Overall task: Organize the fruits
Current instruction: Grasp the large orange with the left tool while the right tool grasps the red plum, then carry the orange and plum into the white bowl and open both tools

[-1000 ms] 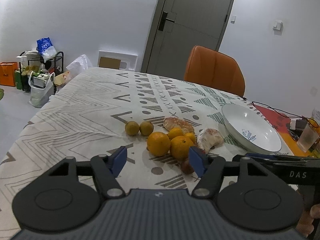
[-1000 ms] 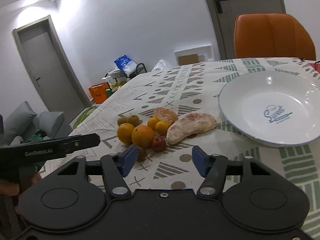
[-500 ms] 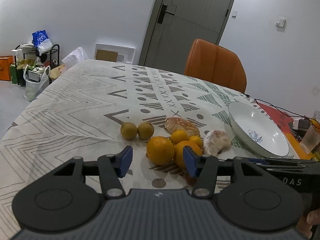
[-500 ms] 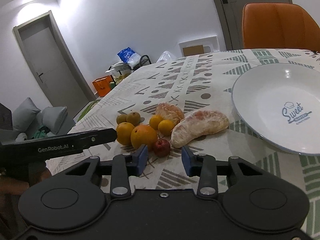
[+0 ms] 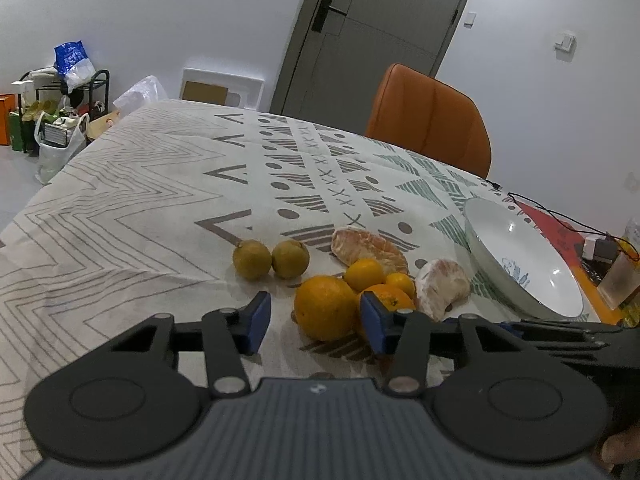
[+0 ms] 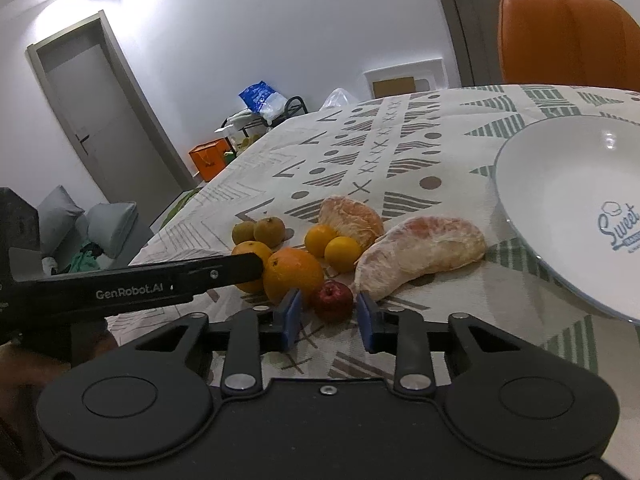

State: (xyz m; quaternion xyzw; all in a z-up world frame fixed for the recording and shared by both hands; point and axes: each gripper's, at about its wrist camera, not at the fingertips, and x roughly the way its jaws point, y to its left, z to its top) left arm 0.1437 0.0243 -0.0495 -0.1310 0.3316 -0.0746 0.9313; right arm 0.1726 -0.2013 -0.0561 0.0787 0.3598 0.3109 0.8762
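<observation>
A: Why's the right gripper (image 6: 328,316) narrowing? 
B: Framing the small red apple (image 6: 333,300), not touching yet. Left gripper (image 5: 316,322) is closing around the big orange (image 5: 325,307). Both left of the white ceramic plate (image 6: 560,184).

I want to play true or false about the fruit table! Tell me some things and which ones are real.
1. The white plate has fruit on it. False: it is empty; all the fruit lies on the tablecloth.
2. A small red apple sits in front of the right tool. True; the jaws are closing but not touching it.
3. Two greenish-brown round fruits sit side by side. True.
4. The chair is blue. False: it is orange.
5. The left tool is lifting a big orange. False: the orange rests on the cloth between its closing jaws.
</observation>
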